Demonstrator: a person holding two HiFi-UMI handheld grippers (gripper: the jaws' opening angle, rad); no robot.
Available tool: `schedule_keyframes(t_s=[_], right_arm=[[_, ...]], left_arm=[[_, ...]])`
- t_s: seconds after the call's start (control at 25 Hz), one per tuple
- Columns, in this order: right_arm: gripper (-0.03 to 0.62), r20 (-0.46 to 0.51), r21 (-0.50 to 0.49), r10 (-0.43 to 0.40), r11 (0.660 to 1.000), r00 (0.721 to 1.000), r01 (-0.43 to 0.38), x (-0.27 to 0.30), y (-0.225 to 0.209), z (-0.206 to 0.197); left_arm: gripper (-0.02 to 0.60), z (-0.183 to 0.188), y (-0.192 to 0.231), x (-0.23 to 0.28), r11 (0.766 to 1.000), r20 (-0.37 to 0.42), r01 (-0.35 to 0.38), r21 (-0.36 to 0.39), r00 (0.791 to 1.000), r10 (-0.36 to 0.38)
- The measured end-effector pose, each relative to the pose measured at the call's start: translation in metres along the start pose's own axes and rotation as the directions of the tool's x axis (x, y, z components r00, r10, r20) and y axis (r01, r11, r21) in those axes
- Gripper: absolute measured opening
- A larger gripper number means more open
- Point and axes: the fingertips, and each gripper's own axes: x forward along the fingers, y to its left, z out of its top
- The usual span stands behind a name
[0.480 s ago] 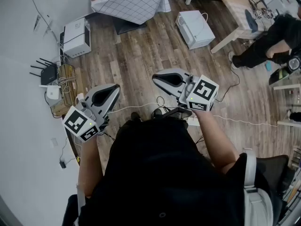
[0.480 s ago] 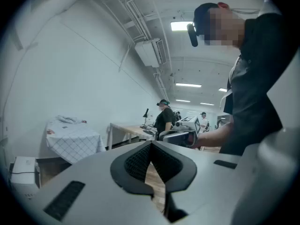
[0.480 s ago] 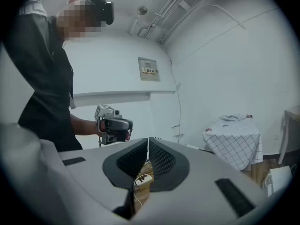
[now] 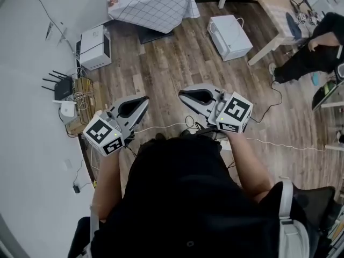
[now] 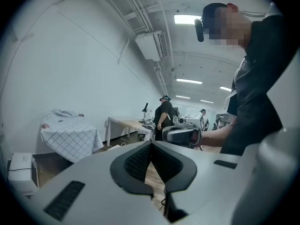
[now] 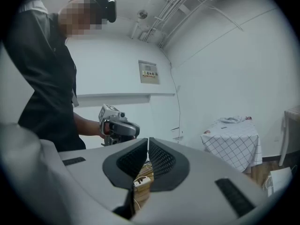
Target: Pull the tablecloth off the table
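1. Both grippers were empty. The left gripper (image 4: 143,101) had its jaws pressed together on nothing, same for the right gripper (image 4: 184,94), and both were held out about level in front of the person.
2. The checked tablecloth (image 4: 151,5) sat draped over its worktop, hanging down past every edge I could see.
3. The main thing: the cloth lay straight ahead across the wood floor (image 4: 172,63), well apart from both grippers, so nothing was within reach.
4. The left gripper looked a bit nearer, roughly lined up with the worktop's near edge, while the right sat off to the side. Both were angled inward, so the cloth showed off to the outer side of each one's jaws.
5. My guess is the next move needs a walk up to that near edge, then jaws opened for the hanging hem.
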Motion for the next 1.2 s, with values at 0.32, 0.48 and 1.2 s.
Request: schedule_keyframes(t_s=[0.32,0.48,1.2], right_arm=[[0.025,0.082,0.064,-0.001,0.998,0.997,-0.004,-0.03,-0.018,0.0],[0.025,0.113,0.083,0.016,0.996,0.993,-0.025,-0.031,-0.03,0.005],[0.025,0.054,0.08,0.082,0.993,0.995,-0.087,-0.041,-0.059,-0.019]], left_arm=[[0.011,-0.005,-0.004,0.039,1.0,0.005,0.029,-0.008,1.0,-0.029],[0.009,-0.021,-0.007,0.049,0.998,-0.003,0.043,-0.051,0.999,-0.043],[0.009,-0.027,-0.003,0.048,0.991,-0.008,-0.08,-0.105,0.997,0.079]])
